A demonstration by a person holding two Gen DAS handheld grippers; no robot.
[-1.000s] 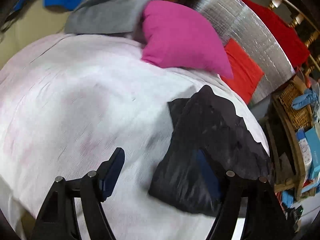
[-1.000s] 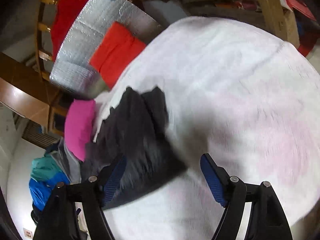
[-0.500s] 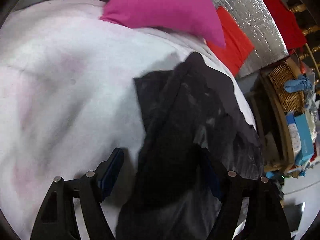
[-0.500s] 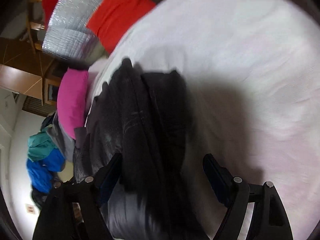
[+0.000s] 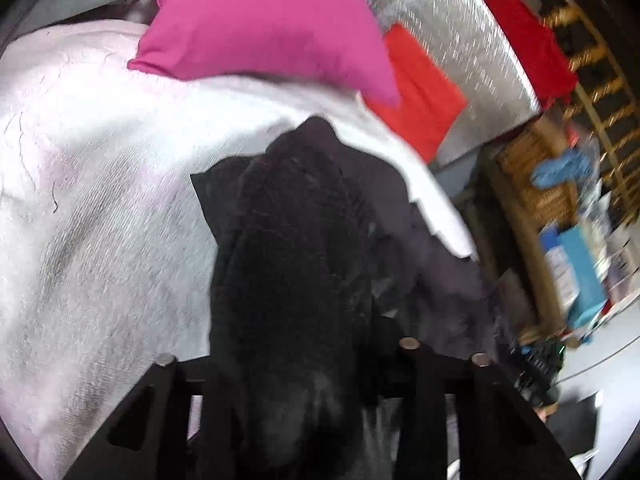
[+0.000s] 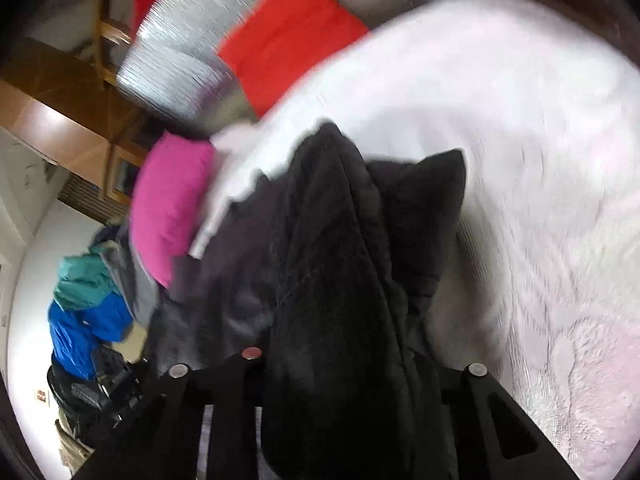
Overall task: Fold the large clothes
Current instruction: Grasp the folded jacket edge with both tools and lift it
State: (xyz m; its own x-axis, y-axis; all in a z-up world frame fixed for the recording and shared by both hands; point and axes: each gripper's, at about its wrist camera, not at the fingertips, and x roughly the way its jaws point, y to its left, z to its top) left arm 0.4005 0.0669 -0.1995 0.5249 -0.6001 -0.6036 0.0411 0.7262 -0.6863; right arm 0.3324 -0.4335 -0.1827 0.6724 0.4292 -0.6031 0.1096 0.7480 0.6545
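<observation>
Both tools, left tool [image 5: 296, 364] and right tool [image 6: 340, 364], are closing on the black garment [image 5: 296, 248] bunched between their jaws; next, lift and spread it over the bed [image 5: 100, 200].

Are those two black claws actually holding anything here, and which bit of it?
Both jaws are closing on the black garment: the left gripper and right gripper each have a bunched fold between them. Which part is unclear.

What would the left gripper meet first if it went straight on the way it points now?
Most likely the black garment: the left gripper is closing with that cloth bunched between its fingers and piled ahead. Beyond it lies the white bedspread, then the pink pillow; depth is unclear.
</observation>
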